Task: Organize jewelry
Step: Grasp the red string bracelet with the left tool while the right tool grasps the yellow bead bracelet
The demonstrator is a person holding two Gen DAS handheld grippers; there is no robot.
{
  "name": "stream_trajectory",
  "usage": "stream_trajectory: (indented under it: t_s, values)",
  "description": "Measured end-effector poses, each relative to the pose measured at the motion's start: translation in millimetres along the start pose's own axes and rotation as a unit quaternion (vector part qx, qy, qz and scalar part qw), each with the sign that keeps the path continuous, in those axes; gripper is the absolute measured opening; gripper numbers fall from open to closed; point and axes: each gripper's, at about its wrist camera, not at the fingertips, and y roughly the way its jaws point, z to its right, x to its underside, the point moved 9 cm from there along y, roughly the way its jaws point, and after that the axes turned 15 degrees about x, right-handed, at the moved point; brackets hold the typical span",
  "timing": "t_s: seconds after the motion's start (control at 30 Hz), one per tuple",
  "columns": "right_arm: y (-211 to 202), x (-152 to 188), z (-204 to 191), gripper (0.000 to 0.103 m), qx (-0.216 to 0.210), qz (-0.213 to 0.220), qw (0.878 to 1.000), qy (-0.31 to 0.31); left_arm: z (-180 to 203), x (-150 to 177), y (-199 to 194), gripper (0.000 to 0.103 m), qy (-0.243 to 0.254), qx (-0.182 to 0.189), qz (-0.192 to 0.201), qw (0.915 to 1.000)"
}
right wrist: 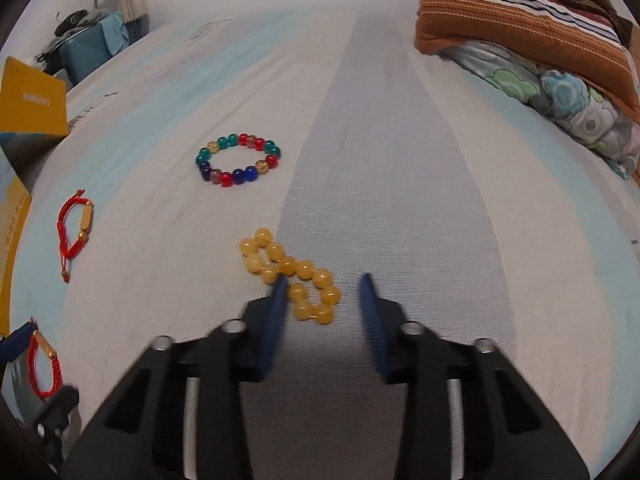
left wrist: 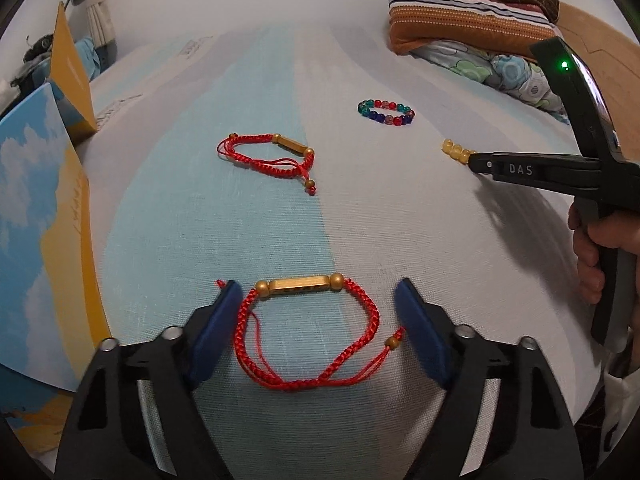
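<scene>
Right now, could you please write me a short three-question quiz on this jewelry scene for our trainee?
1. True or false: the left hand-held gripper is shut on the near red cord bracelet.
2. How many bracelets lie on the striped sheet?
3. Which bracelet is nearest the right hand-held gripper: A) multicolored bead bracelet, B) yellow bead bracelet, C) far red cord bracelet?

Key: 1 false, its jaws are open around it; 2 four; 3 B.
</scene>
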Motion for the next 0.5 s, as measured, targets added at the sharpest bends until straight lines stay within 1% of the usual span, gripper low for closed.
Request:
stream_trajectory:
  t_s: [0.03,0.1,0.23,0.33,0.5]
  values:
    - [-0.2,0.6,0.0,0.023,0.000,0.000,1.000,0.001,-0.6,0.0,-0.3,0.066,0.000,-0.002,0.000,1.0000]
    - [-1.6,1.5,1.4,0.019,-0.001,-0.002,1.000,0.003,-0.1,0.5,-0.2,0.061,0.004,-0.003,-0.001,1.0000]
    - [-3.2,0.9,2.3,0.019,-0.005,-0.003,1.000,0.011,4.8,1.3,-0.9,0.043,0.014,0.000,-0.005,0.9999]
    - [-4.6,0.3,2.0,0.019,-0.004,-0.002,1.000,0.012,6.4,1.5,-1.6,0.039,0.016,0.005,-0.004,0.9999]
    - [-5.9,-0.2,4.1,0.019,-0.006,0.001,1.000,0.015,6.9,0.8,-3.1,0.038,0.011,0.013,-0.001,0.9998]
